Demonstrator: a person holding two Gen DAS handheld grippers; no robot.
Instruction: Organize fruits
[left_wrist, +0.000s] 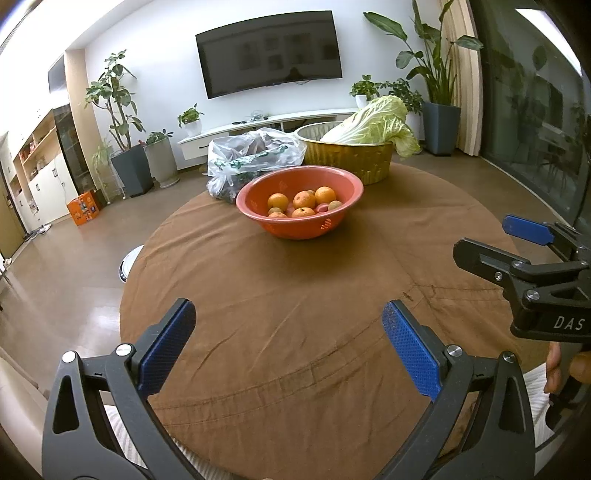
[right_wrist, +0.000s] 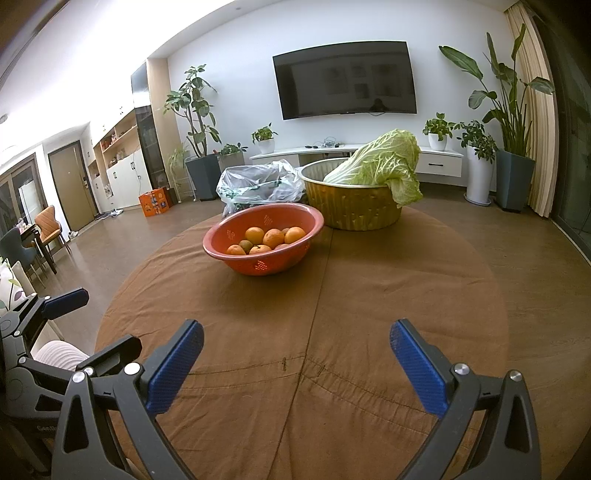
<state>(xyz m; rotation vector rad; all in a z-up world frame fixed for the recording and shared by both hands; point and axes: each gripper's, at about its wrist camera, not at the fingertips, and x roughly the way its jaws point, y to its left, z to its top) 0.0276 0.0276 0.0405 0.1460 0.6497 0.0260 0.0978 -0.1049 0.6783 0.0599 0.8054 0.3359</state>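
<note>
Several oranges (left_wrist: 302, 202) already lie in the red perforated bowl (left_wrist: 325, 225), which stands near the middle of the round table under its brown cloth (left_wrist: 280, 317); a few smaller, duller fruits sit among them, though what kind they are I cannot tell. Behind the bowl and just beside it lies a clear plastic bag (left_wrist: 251, 155) with dark contents that cannot be made out, and beside that a gold-coloured basin (left_wrist: 354, 158) holds a napa cabbage (left_wrist: 373, 123) leaning over its rim. No loose fruit shows on the cloth. The left gripper (left_wrist: 289, 341) hangs over the near edge of the table with its blue pads wide apart and nothing between them; the right gripper (right_wrist: 295, 360) is the same, tongs spread and empty, and well short of the bowl. So either the gathering into the bowl is largely finished, or the work has not properly begun; my guess is that what remains lies in the bag, if fruit is in there, or in sorting what fills the bowl.
</note>
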